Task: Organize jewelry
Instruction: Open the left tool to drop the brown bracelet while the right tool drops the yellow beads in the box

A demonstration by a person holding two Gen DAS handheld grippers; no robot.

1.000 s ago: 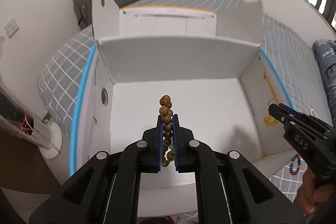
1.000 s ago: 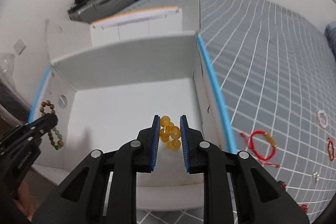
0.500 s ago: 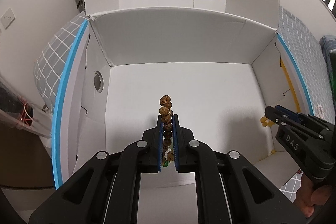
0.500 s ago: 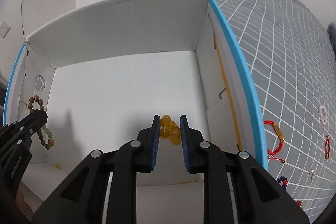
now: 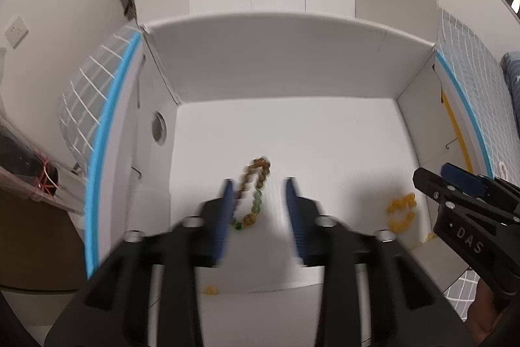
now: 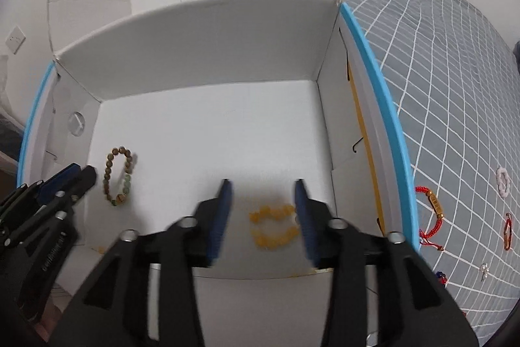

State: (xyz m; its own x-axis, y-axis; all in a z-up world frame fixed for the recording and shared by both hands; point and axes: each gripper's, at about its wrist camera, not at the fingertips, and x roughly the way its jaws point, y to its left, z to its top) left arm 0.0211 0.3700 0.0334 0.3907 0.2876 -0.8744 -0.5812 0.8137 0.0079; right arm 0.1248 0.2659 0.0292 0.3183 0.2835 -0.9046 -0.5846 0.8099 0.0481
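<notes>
Left gripper (image 5: 258, 181) gapes over wooden bracelet (image 5: 255, 189); right gripper (image 6: 261, 182) gapes over amber bracelet (image 6: 274, 226).

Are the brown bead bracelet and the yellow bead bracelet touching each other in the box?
Apart. The right wrist view shows the brown bead bracelet lying at the left of the white box floor and the yellow bead bracelet further right, with bare floor between them.

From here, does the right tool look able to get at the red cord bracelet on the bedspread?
Probably yes. The right tool is open and holds nothing, and the red cord bracelet lies uncovered on the bedspread just outside the box's right wall.
</notes>
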